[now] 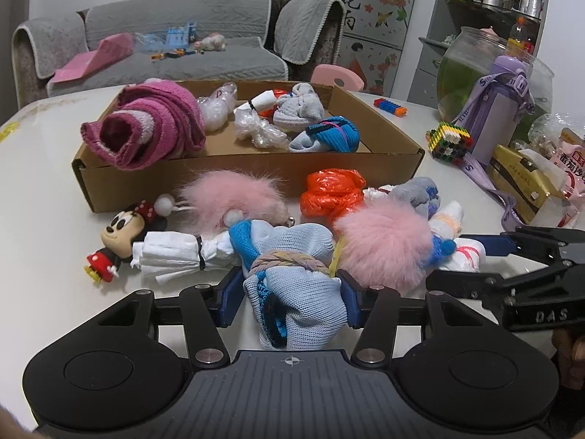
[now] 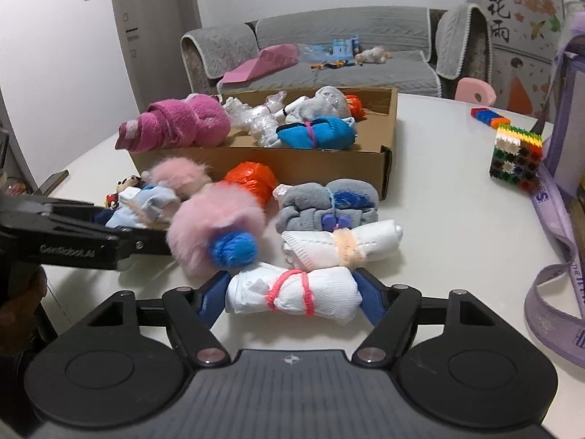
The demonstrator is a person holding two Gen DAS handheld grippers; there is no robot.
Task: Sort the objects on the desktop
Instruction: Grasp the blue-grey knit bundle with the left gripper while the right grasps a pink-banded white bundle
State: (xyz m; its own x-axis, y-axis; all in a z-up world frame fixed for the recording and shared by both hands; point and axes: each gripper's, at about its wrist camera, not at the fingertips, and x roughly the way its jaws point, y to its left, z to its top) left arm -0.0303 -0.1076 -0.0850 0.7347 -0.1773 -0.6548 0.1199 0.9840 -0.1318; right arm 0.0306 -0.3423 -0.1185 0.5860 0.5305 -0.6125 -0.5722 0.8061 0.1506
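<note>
My left gripper (image 1: 290, 287) is shut on a light-blue sock bundle (image 1: 296, 314) tied with a braided band; both blue pads press its sides. My right gripper (image 2: 290, 289) is shut on a white cloth roll (image 2: 292, 294) bound with a pink elastic. Both bundles rest on the white table (image 1: 44, 190). Around them lie two pink fluffy balls (image 1: 384, 241), an orange plastic bag (image 1: 329, 192), a grey sock bundle (image 2: 321, 203), another white roll (image 2: 340, 243) and a Minnie figure (image 1: 120, 232). Behind stands the cardboard box (image 1: 256, 170) holding a magenta towel (image 1: 146, 128) and several bundles.
At the right of the table are a colourful bead cube (image 2: 517, 157), a purple bottle with a lanyard (image 1: 501, 117), a glass fishbowl (image 1: 471, 58), a gold box (image 1: 526, 186) and snack packets. A grey sofa (image 1: 175, 51) stands beyond the table.
</note>
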